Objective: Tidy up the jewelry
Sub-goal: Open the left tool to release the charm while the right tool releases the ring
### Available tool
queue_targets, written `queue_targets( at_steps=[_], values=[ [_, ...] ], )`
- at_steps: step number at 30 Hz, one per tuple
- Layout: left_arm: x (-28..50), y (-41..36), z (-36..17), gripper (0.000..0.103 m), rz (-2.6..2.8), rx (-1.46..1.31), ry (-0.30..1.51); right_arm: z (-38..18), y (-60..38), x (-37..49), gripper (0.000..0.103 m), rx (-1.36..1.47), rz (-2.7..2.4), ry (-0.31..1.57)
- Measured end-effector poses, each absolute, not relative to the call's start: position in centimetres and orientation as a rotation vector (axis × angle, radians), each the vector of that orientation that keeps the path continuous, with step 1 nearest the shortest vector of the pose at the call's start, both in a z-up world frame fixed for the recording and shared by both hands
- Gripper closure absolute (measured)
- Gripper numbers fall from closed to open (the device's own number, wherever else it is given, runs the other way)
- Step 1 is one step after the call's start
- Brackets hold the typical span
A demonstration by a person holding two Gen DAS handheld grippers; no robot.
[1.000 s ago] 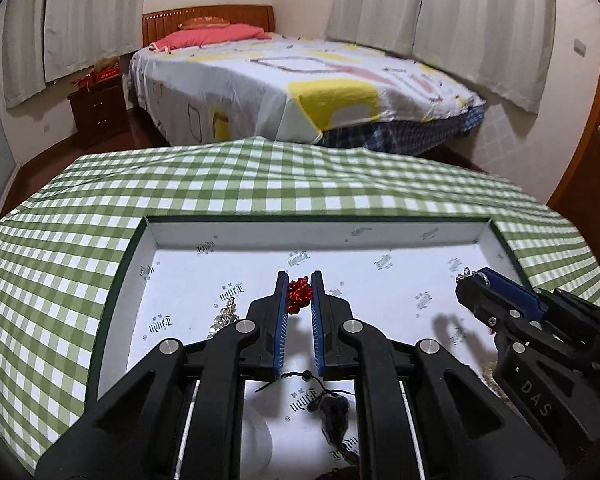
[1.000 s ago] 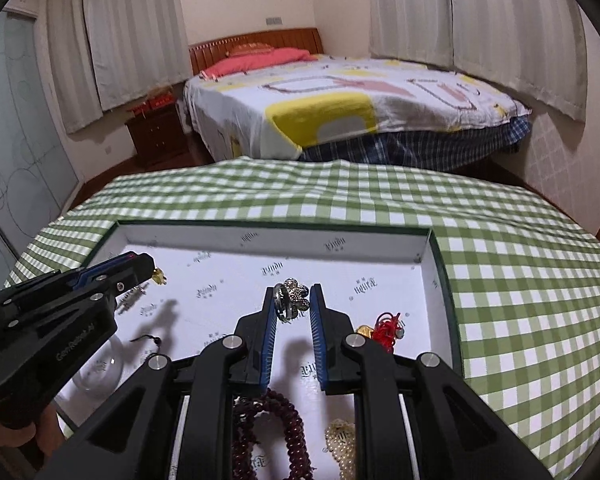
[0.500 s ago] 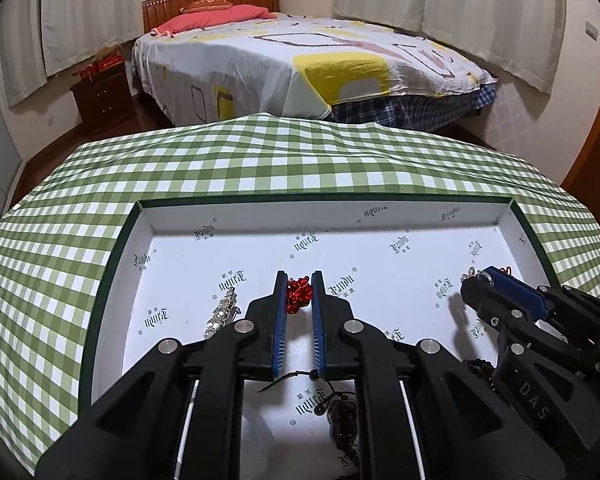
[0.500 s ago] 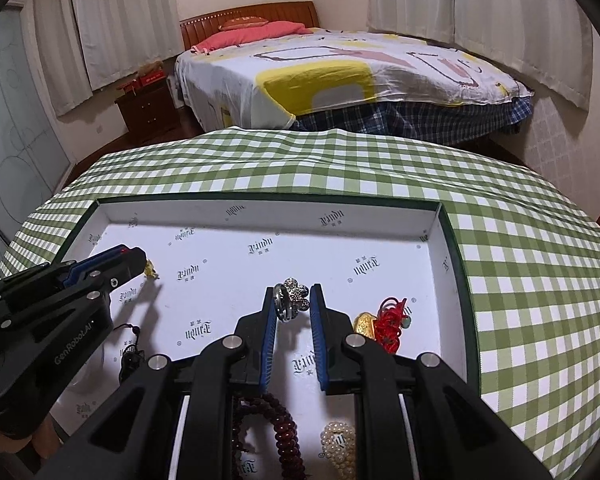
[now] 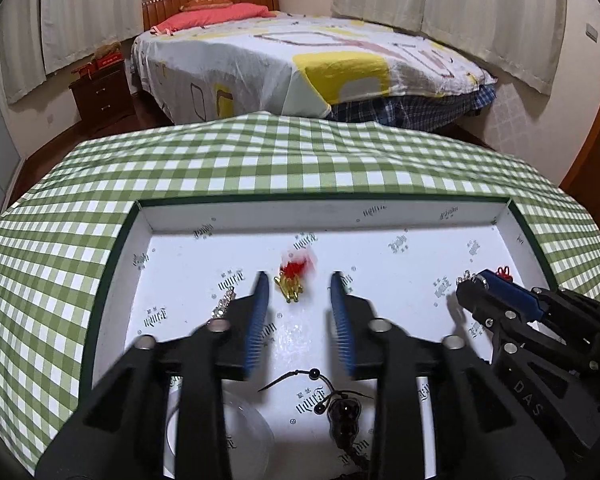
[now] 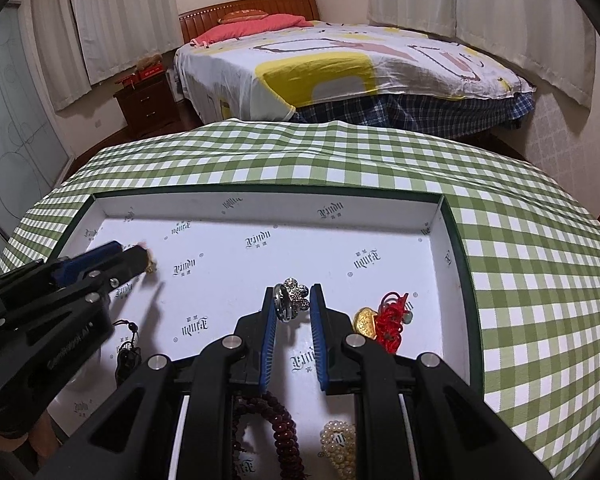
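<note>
PROGRESS: sorting appears mid-way; left gripper (image 5: 300, 286) jaws have just been opening, red-and-gold charm (image 5: 294, 280) loose between them over tray (image 5: 324, 216) far-left | right gripper (image 6: 293, 300) clamped on flower ring (image 6: 291, 300), unplaced | COUNT: two red charms, one ring, one pearl piece (image 6: 339, 446), one bead bracelet (image 6: 284, 432)

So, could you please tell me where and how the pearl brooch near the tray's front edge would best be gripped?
Probably across its narrow width, coming from straight above. The pearl brooch lies flat on the tray floor, an elongated bumpy cluster, so pads closing on its long sides should seat between the beads. The bead bracelet lies close on its left, so keep clear.
</note>
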State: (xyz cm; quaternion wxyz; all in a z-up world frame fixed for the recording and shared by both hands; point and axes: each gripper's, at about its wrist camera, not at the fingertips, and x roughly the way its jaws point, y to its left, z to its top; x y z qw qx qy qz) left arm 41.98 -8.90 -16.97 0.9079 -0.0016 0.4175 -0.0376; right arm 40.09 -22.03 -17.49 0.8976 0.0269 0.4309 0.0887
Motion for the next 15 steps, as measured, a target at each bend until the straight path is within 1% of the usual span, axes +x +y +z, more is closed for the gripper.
queue_targets(
  at_steps=[3,5,6,8,12,15],
  values=[
    [41.78,-9.10,-16.93,0.069,-0.083,0.007,0.858,-17.53,-22.12,40.05,0.084,0.059,0.185,0.893],
    [41.71,-9.03,-16.92,0.067,-0.085,0.005,0.859,-17.49,-22.17,39.97,0.077,0.062,0.183,0.891],
    [41.66,-8.98,-16.85,0.063,-0.085,0.001,0.856,-17.44,-22.19,39.95,0.074,0.064,0.181,0.889],
    [41.57,-8.89,-16.72,0.059,-0.084,-0.006,0.851,-17.39,-22.21,39.88,0.070,0.062,0.181,0.885],
    [41.36,-8.88,-16.65,0.059,-0.091,-0.008,0.853,-17.31,-22.26,39.76,0.067,0.059,0.183,0.881],
    [41.16,-8.92,-16.53,0.053,-0.094,-0.006,0.846,-17.25,-22.31,39.76,0.063,0.061,0.183,0.878]
  ],
)
